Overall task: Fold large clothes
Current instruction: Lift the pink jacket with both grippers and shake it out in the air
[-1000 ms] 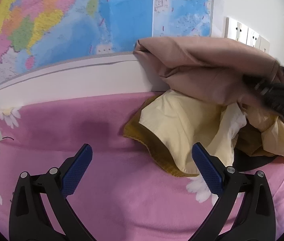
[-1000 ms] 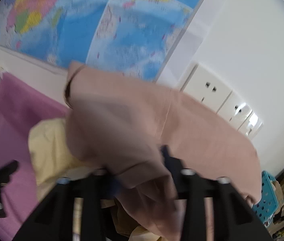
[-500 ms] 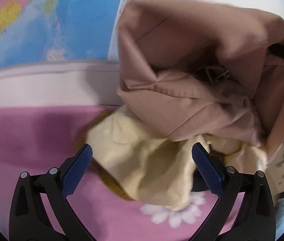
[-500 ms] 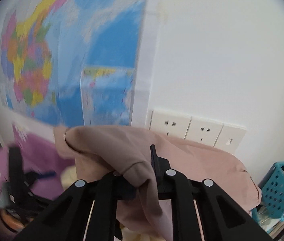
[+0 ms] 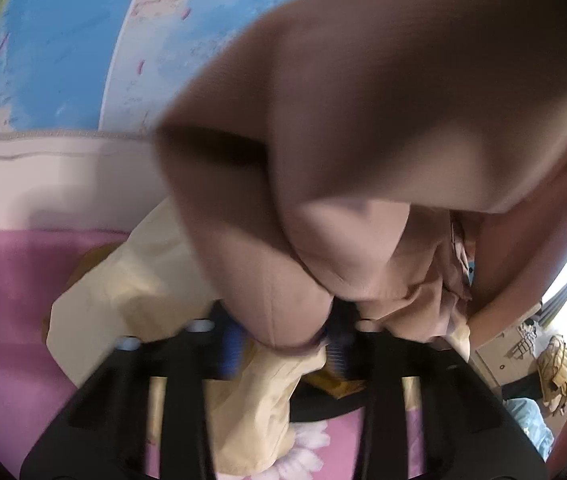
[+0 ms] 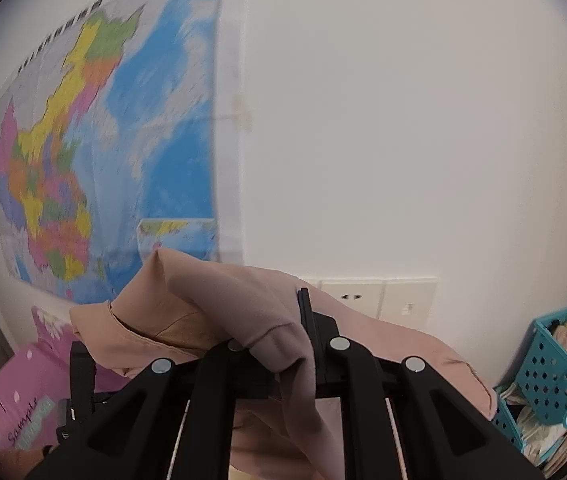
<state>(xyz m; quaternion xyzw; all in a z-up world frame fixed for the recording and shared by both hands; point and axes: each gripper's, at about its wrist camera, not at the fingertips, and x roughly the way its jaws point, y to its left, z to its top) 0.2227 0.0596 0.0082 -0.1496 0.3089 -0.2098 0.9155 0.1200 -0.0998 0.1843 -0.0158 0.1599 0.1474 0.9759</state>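
- Left gripper (image 5: 283,346): jaws closing, a fold of the dusty-pink garment (image 5: 383,128) between its blue pads (image 5: 232,350).
- Right gripper (image 6: 279,350): jaws nearly together, clamped on an edge of the same garment (image 6: 203,300), which hangs lifted in the air.
- Beneath: a cream garment (image 5: 143,280) lies on the pink floral bedspread (image 5: 11,288).
- Far: a wall map (image 6: 95,152); a blue basket (image 6: 555,368) at far right.

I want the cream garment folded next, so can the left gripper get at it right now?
Probably not. The left gripper has its jaws closing with a fold of the dusty pink garment between them, and that cloth hangs over the cream garment below. It would need to let go first.
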